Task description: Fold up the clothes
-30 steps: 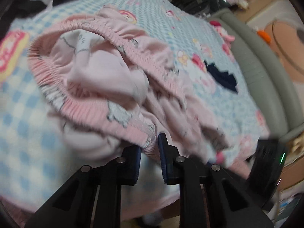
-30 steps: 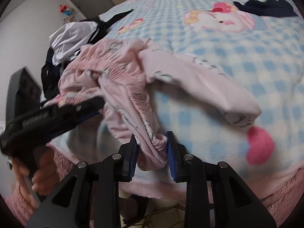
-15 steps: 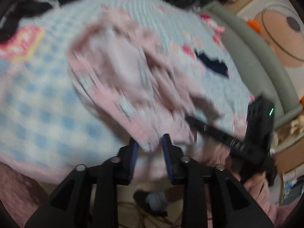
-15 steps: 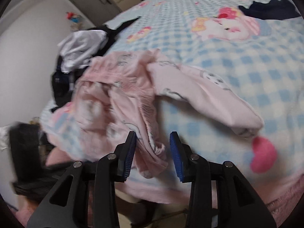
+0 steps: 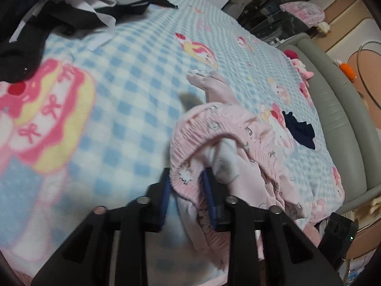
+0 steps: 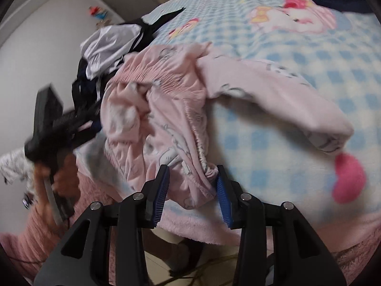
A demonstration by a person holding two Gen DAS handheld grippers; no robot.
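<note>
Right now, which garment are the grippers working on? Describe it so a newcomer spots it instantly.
Start at the blue-checked cartoon blanket covering the bed, then look to its near edge. The pink pajama pants lie bunched there, the ribbed elastic waistband sitting between the left gripper's fingers. Unlike the black-and-white clothes pile behind and the small navy garment nearby, they are pale pink with grey cartoon prints.

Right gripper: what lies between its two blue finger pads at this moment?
In the right wrist view, the elastic waistband of the pink pyjama trousers lies between the open right gripper pads.
</note>
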